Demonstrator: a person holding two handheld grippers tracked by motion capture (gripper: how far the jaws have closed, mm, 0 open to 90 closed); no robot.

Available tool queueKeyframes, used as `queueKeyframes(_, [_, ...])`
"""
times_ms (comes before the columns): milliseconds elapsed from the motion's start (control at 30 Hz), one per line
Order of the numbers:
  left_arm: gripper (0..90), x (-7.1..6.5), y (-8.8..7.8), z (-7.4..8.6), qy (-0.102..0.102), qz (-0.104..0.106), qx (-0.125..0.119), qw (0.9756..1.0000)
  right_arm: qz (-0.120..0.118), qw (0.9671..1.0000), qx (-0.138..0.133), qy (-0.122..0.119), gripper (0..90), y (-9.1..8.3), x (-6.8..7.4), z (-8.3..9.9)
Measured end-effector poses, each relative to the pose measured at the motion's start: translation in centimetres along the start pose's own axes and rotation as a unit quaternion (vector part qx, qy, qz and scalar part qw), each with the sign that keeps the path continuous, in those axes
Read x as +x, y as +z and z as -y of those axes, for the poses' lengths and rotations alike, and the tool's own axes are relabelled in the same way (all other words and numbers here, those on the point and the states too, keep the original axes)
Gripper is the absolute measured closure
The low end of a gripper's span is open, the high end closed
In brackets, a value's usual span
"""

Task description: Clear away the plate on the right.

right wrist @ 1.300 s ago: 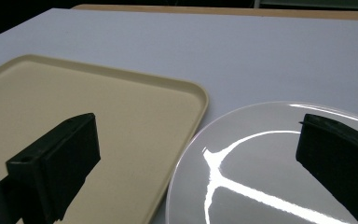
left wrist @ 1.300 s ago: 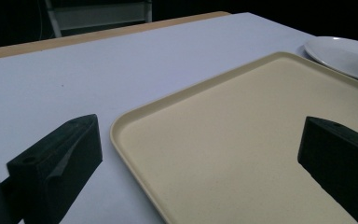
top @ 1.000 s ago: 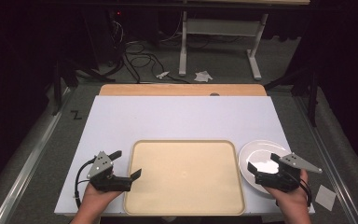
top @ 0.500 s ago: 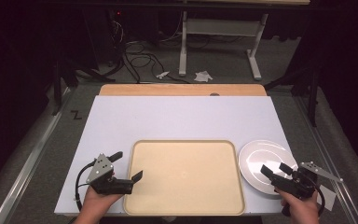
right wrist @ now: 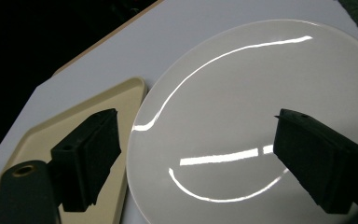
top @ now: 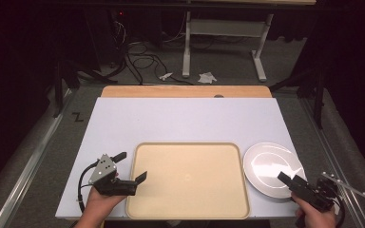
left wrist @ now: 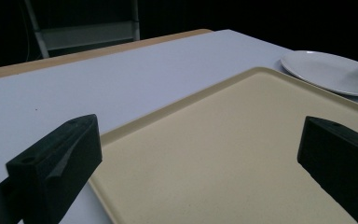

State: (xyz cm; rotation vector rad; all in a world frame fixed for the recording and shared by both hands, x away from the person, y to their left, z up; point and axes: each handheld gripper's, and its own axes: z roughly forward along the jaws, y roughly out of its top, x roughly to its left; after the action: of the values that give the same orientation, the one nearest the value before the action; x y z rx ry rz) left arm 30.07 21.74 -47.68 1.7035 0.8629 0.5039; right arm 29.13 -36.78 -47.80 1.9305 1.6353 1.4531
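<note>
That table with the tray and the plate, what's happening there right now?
A person holds a gripper in each hand at the table's near edge. The left gripper is open at the left rim of the empty beige tray. The right gripper is open over the near edge of the white plate. Neither grips anything.

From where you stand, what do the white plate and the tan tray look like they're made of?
The plate looks like glazed ceramic, or possibly glossy melamine: sharp bright streaks of light reflect off its smooth white surface. The tray looks like matte moulded plastic: an even beige face with no shine, rounded corners and a low raised rim. Neither can be told for certain from looks alone.
</note>
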Motion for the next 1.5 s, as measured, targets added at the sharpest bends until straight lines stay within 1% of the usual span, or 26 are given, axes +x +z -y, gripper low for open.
queueKeyframes(33, [0.5, 0.0, 0.1, -0.1, 0.0, 0.001, 0.0, 1.0, 0.009, 0.9997, 0.001, 0.023, 17.2, -0.5, -0.4, 0.1])
queueKeyframes(100, [0.5, -0.1, 0.3, -0.1, 0.001, 0.003, -0.001, 1.0, 0.01, 0.9995, -0.002, 0.029, 18.0, -0.6, -0.7, 0.1])
queueKeyframes(133, [0.5, -0.2, 0.5, -0.2, 0.002, 0.004, -0.003, 1.0, 0.009, 0.9983, 0.002, 0.058, 19.6, -1.1, -1.2, 0.3])
queueKeyframes(167, [0.5, -0.2, 0.5, -0.2, 0.002, 0.004, -0.003, 1.0, 0.009, 0.9983, 0.002, 0.058, 19.6, -1.1, -1.2, 0.3])
queueKeyframes(200, [0.6, -0.2, 0.6, -0.3, 0.002, 0.005, -0.005, 1.0, 0.014, 0.9973, 0.0, 0.072, 20.6, -1.5, -1.8, 0.4])
queueKeyframes(233, [0.6, -0.2, 0.6, -0.3, 0.002, 0.006, -0.004, 1.0, 0.014, 0.9973, 0.0, 0.072, 20.6, -1.5, -1.8, 0.4])
queueKeyframes(267, [0.6, -0.2, 0.7, -0.3, 0.001, 0.007, -0.006, 1.0, 0.019, 0.9959, 0.002, 0.088, 22.5, -1.8, -2.2, 0.6])
queueKeyframes(333, [0.6, -0.2, 0.8, -0.4, 0.001, 0.009, -0.006, 0.9999, 0.02, 0.9947, 0.009, 0.101, 24.2, -2.0, -2.4, 0.7])
queueKeyframes(367, [0.6, -0.2, 0.9, -0.4, 0.0, 0.009, -0.007, 0.9999, 0.021, 0.995, 0.009, 0.097, 25.2, -2.0, -2.6, 0.8])
queueKeyframes(433, [0.7, -0.1, 0.9, -0.4, 0.0, 0.009, -0.008, 0.9999, 0.029, 0.9931, 0.013, 0.112, 26.8, -2.2, -2.8, 0.9])
queueKeyframes(500, [0.7, -0.1, 0.9, -0.5, 0.0, 0.01, -0.009, 0.9999, 0.032, 0.9928, 0.013, 0.114, 27.7, -2.3, -2.9, 1.0])
queueKeyframes(567, [0.7, -0.2, 1.0, -0.5, 0.001, 0.011, -0.009, 0.9999, 0.037, 0.9909, 0.021, 0.128, 30.0, -2.5, -3.3, 1.2])
queueKeyframes(633, [0.7, -0.2, 1.0, -0.5, 0.002, 0.012, -0.01, 0.9999, 0.04, 0.99, 0.023, 0.133, 30.9, -2.5, -3.4, 1.3])
queueKeyframes(667, [0.7, -0.2, 1.0, -0.5, 0.002, 0.013, -0.01, 0.9999, 0.041, 0.9889, 0.025, 0.14, 33.2, -2.6, -3.5, 1.3])
queueKeyframes(733, [0.8, -0.3, 1.0, -0.5, 0.003, 0.014, -0.008, 0.9999, 0.035, 0.9866, 0.031, 0.156, 34.8, -2.6, -3.7, 1.4])
queueKeyframes(800, [0.8, -0.3, 1.0, -0.5, 0.004, 0.014, -0.008, 0.9999, 0.035, 0.9846, 0.044, 0.165, 34.9, -2.3, -4.0, 1.6])
queueKeyframes(867, [0.7, -0.4, 1.0, -0.5, 0.006, 0.015, -0.007, 0.9999, 0.037, 0.9836, 0.047, 0.17, 36.1, -2.2, -4.1, 1.6])
queueKeyframes(900, [0.7, -0.4, 1.0, -0.4, 0.006, 0.015, -0.006, 0.9998, 0.032, 0.9822, 0.053, 0.177, 37.8, -2.1, -4.2, 1.7])
queueKeyframes(1000, [0.7, -0.4, 1.0, -0.4, 0.007, 0.015, -0.005, 0.9998, 0.026, 0.9811, 0.054, 0.184, 39.2, -2.0, -4.5, 1.8])
queueKeyframes(1033, [0.8, -0.4, 1.1, -0.4, 0.007, 0.015, -0.006, 0.9998, 0.019, 0.9791, 0.054, 0.195, 39.3, -2.0, -4.6, 1.7])
queueKeyframes(1167, [0.8, -0.5, 1.0, -0.4, 0.011, 0.016, -0.004, 0.9998, 0.011, 0.9784, 0.053, 0.2, 41.5, -1.8, -4.9, 1.7])
queueKeyframes(1233, [0.7, -0.6, 0.9, -0.3, 0.014, 0.016, -0.002, 0.9998, 0.001, 0.976, 0.056, 0.21, 44.0, -1.6, -5.1, 1.7])
queueKeyframes(1267, [0.8, -0.6, 0.9, -0.3, 0.015, 0.016, 0.0, 0.9998, -0.01, 0.9736, 0.058, 0.221, 44.8, -1.3, -5.2, 1.5])
queueKeyframes(1367, [0.7, -0.6, 0.8, -0.3, 0.015, 0.014, -0.001, 0.9998, -0.014, 0.9733, 0.058, 0.222, 45.3, -1.1, -5.3, 1.5])
queueKeyframes(1400, [0.8, -0.6, 0.7, -0.2, 0.015, 0.013, 0.0, 0.9998, -0.015, 0.9724, 0.059, 0.225, 45.4, -0.9, -5.4, 1.4])
queueKeyframes(1500, [0.8, -0.6, 0.6, -0.2, 0.014, 0.012, 0.0, 0.9998, -0.017, 0.9716, 0.06, 0.228, 46.2, -0.9, -5.5, 1.3])
